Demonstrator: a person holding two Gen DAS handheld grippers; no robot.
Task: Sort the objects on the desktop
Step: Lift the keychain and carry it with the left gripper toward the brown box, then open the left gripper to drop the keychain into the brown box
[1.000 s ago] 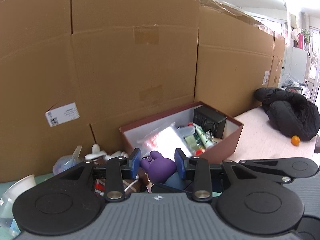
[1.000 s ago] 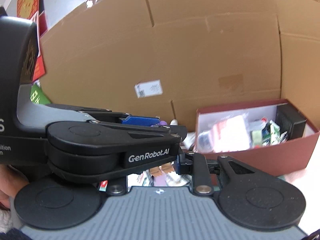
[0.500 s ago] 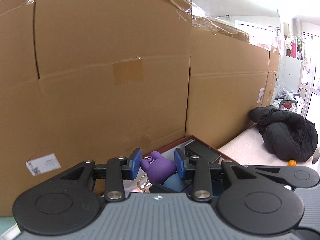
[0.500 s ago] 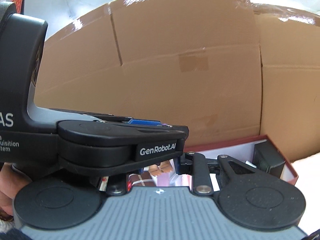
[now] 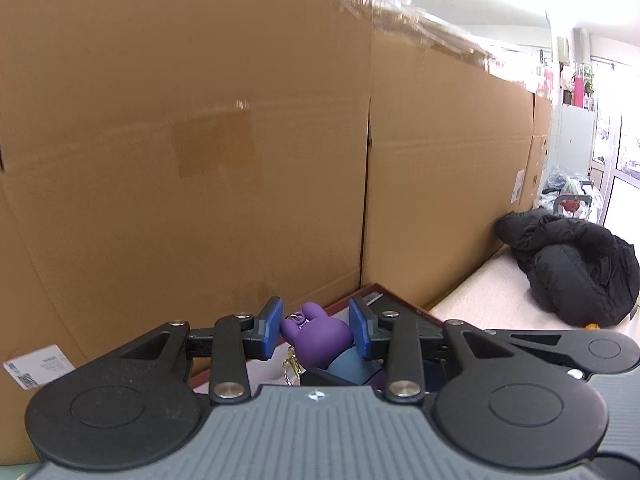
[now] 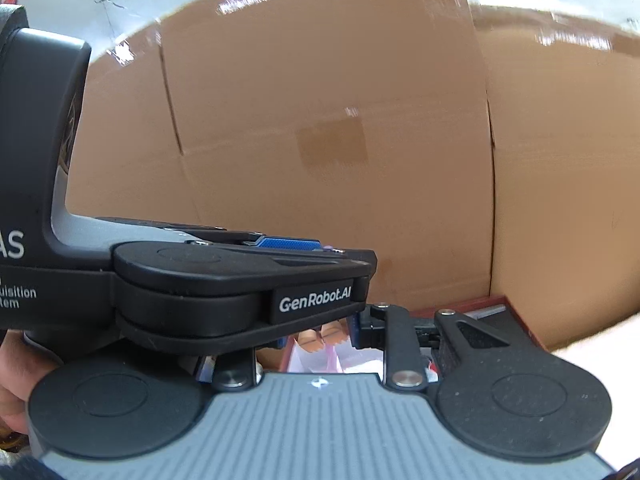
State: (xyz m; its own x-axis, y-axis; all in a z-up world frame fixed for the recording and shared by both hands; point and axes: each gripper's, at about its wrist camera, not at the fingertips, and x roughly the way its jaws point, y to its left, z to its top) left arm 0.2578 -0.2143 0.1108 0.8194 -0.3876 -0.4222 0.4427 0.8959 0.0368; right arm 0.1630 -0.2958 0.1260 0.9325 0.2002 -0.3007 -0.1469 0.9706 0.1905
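My left gripper (image 5: 315, 328) is shut on a purple bunny figure keychain (image 5: 316, 334), held between its blue pads with a gold clasp hanging below. It is raised over the dark red box (image 5: 380, 300), of which only a far rim shows. In the right wrist view my right gripper (image 6: 316, 338) holds a small card-like pack with a cartoon face (image 6: 320, 336). The left gripper's body (image 6: 240, 280) crosses just in front and hides its left finger. The red box corner (image 6: 492, 308) shows beyond.
Tall brown cardboard boxes (image 5: 200, 160) form a wall close ahead in both views. A black jacket (image 5: 572, 268) and a small orange fruit (image 5: 591, 325) lie on the pale tabletop (image 5: 492, 300) at the right. A white label (image 5: 38, 364) is stuck low on the cardboard.
Both grippers have risen and tilted upward with their objects. The red box and its contents have dropped nearly out of view, and the cardboard wall fills the frames.
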